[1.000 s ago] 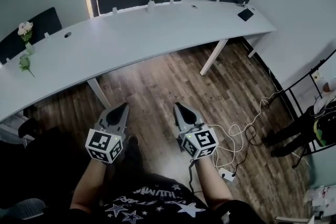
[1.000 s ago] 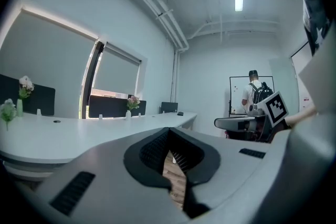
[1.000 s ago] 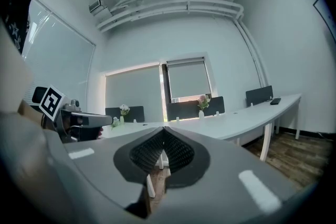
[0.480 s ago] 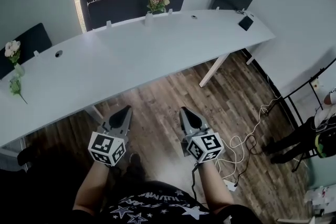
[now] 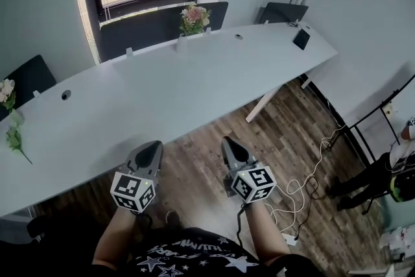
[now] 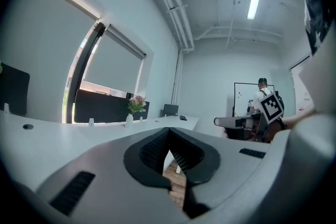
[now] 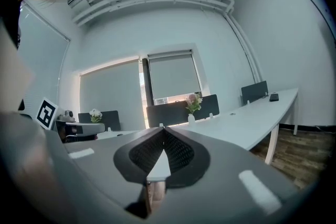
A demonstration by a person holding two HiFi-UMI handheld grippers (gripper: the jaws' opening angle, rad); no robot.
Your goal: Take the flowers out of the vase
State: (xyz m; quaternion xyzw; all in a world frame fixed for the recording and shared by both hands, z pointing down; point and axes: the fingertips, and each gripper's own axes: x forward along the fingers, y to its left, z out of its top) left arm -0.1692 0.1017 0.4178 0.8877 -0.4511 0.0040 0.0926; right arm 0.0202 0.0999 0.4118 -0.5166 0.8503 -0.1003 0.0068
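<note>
The left gripper [image 5: 151,148] and right gripper [image 5: 227,142], fingers pressed together on nothing, are held level by the near edge of the curved white surface [image 5: 162,97]. The pink flowers [image 5: 194,15] stand in their white vase [image 5: 182,43] at its far edge, well apart.

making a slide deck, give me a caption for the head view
Shut, empty left gripper and right gripper held before a curved white desk bearing pink flowers

Open desktop [image 5: 168,91] up to the vase [image 5: 182,44]
</note>
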